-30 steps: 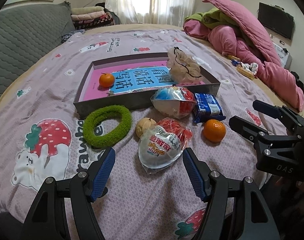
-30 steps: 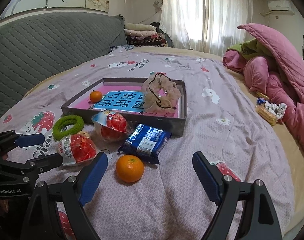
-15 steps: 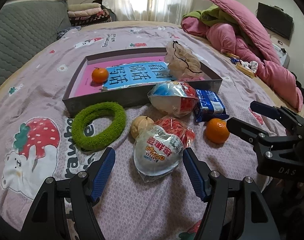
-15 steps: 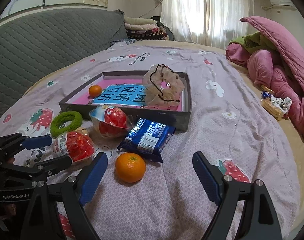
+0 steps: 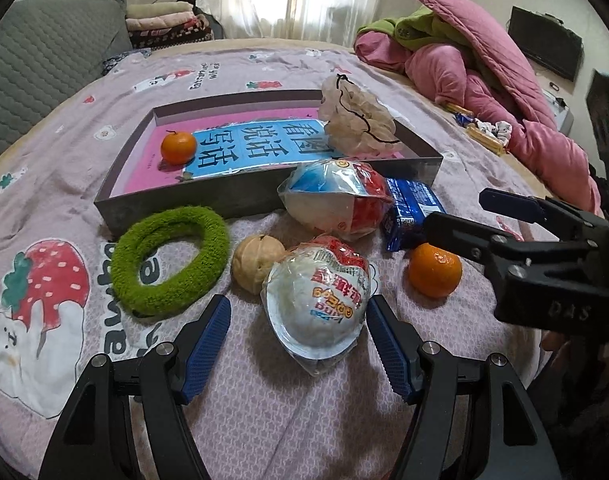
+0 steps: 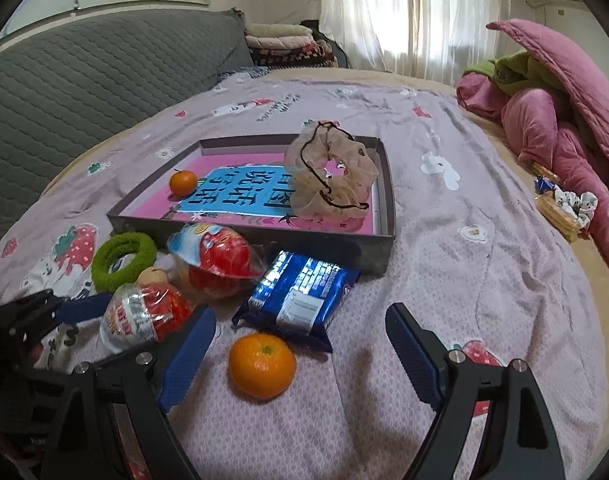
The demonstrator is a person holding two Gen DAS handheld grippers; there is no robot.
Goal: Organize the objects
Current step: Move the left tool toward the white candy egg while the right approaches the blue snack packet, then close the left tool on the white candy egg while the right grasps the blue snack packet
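- The grey tray (image 5: 240, 196) sits on the bed (image 5: 264, 420) and already holds a blue booklet (image 5: 256, 144), one small orange (image 5: 178, 147) and a beige scrunchie (image 5: 358, 122).
- Everything else lies loose on the bedspread in front of the tray: a green ring (image 5: 170, 258), a walnut-like nut (image 5: 256, 262), two wrapped toy eggs, a blue snack pack (image 6: 300, 298) and a second orange (image 6: 262, 364).
- The left hand-held gripper (image 5: 298, 342) is spread wide, its blue pads either side of the nearer wrapped egg (image 5: 318, 300) without pinching it.
- The right hand-held gripper (image 6: 300, 354) is also spread wide, low over the bedspread, with the second orange between its fingers and untouched.
- To my eye this is the reach-in step, a grasp not yet made on either side.
- Next, I'd guess, each needs to settle a little lower and close gently; the egg's crinkly wrapper looks slippery, and the orange could roll toward the tray.
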